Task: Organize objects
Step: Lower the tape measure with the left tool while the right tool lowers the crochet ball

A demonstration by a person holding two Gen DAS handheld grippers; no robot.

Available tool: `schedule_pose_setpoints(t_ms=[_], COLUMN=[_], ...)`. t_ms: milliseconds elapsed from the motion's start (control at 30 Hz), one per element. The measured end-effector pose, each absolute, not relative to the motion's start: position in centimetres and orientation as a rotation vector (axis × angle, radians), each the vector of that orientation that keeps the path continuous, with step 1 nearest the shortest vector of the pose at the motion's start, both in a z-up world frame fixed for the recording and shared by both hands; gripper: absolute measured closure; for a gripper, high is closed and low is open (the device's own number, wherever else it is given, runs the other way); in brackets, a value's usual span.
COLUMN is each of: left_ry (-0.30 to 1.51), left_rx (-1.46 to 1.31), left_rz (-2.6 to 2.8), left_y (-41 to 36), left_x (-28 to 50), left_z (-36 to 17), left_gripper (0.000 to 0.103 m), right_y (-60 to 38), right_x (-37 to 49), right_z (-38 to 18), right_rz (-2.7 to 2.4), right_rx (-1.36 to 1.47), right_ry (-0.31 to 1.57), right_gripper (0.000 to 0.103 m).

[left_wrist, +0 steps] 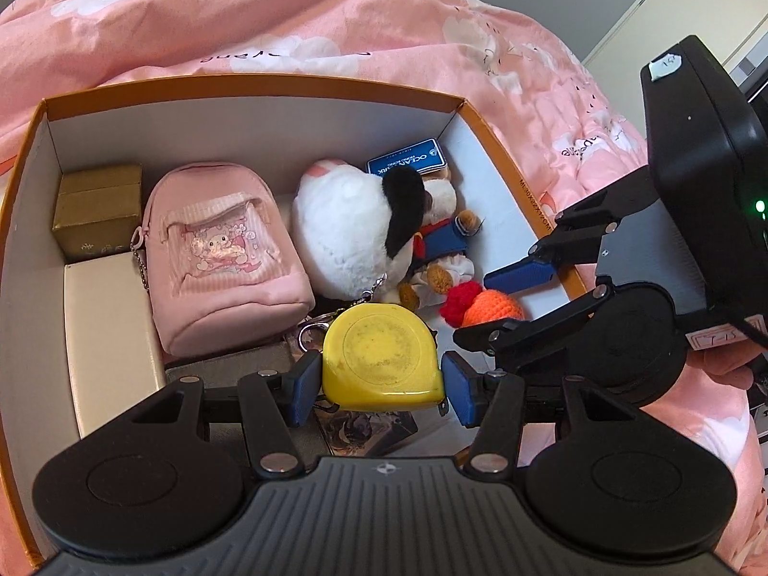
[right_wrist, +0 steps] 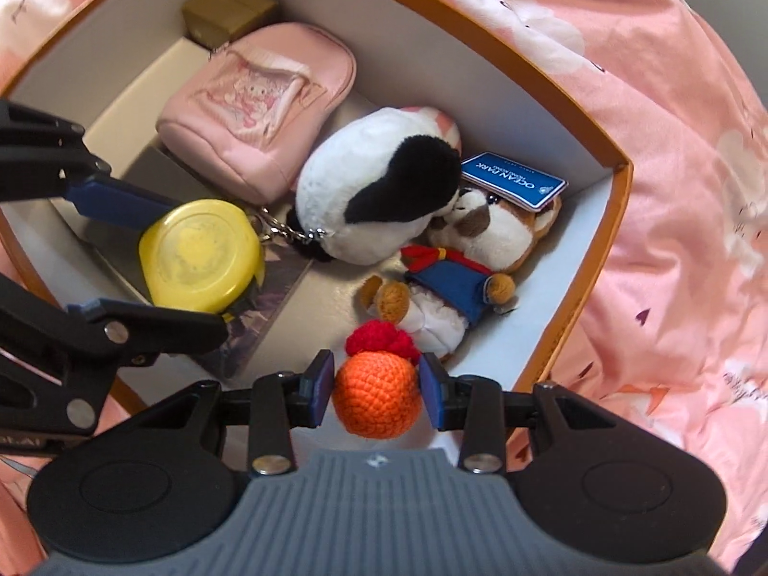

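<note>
Yellow plastic tape measure point(left_wrist: 381, 357), a rounded flat case, sits between the blue pads of the left gripper point(left_wrist: 381, 386), whose jaws stand fairly wide and press its two sides; it hangs low over the near end of the orange-rimmed cardboard box point(left_wrist: 249, 84), above a dark printed card point(left_wrist: 365, 425) and a grey flat case point(left_wrist: 230, 367). At about three o'clock from it, the right gripper point(right_wrist: 377, 391) has its jaws roughly half closed on the orange crocheted ball with a red tuft point(right_wrist: 377, 391), held just above the box floor beside the feet of the brown plush dog in a blue outfit point(right_wrist: 480, 259).

Both pieces look ready to be set down. To do it well, I would lower each until it rests on something flat, then part the jaws just enough to free it. The tape measure seems better shifted off the card toward bare floor, clear of the keyring point(left_wrist: 312, 331) at its eleven o'clock. The soft ball may roll, so nestling it against the dog seems wise.

Farther in, at twelve o'clock, lie the white-and-black plush toy point(left_wrist: 350, 225) and the pink fabric pouch point(left_wrist: 225, 259); beyond them are a gold box point(left_wrist: 96, 211) and a blue card point(left_wrist: 408, 161), on pink floral bedding point(left_wrist: 336, 14).
</note>
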State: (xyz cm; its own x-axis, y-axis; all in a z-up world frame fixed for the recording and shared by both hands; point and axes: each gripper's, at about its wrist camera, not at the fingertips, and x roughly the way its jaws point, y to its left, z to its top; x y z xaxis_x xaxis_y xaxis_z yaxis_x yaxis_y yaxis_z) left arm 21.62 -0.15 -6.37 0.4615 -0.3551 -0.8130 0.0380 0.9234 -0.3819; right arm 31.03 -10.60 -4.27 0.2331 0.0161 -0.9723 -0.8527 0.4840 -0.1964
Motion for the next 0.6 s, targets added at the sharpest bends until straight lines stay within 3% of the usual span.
schedule_pose_setpoints(t_ms=[600], left_ry=[1.161], left_rx=[-0.218], left_rz=[-0.229], left_y=[-3.0], left_x=[23.7], left_z=[-7.6], left_gripper=[0.041], right_y=[-12.5], right_x=[27.0], right_z=[-0.7], right_rz=[0.737], right_rx=[-1.014], right_ry=[0.942], right_gripper=[0.052])
